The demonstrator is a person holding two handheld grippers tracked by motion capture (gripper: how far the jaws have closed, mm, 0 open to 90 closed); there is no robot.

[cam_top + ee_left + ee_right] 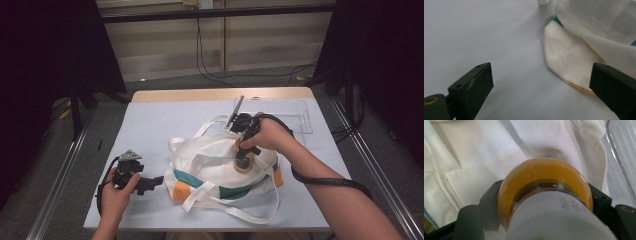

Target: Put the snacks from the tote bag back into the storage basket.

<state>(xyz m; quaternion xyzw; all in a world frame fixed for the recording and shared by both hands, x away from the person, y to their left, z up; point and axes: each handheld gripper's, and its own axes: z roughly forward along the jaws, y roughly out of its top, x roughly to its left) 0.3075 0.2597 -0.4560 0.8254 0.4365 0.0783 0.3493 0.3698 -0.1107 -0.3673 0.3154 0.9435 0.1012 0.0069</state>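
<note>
- High view: the right tool (244, 161) stands over a white tote bag (210, 160) in the middle of the surface (150, 125), closed on a roll of tape (245, 166) that rests on the cloth. The left tool (150, 184) lies low at the bag's left corner, near its orange patch. A clear tray (300, 117) sits at the far right, just behind the right hand (270, 134).
- Left gripper view: the left tool (541, 82) is wide open with nothing between its jaws; the bag's corner (566, 57) lies just ahead, toward the right jaw. To help, it would likely do best to pinch the bag's rim rather than this flat corner, so the mouth can be held open.
- Right gripper view: the jaws clamp the tape (544, 182) by its amber ring from both sides, over the cloth (481, 167), the tray's edge (621, 157) at the right. The grip looks square; keeping the roll level and moving it slowly should stop it from twisting out or snagging a strap.
</note>
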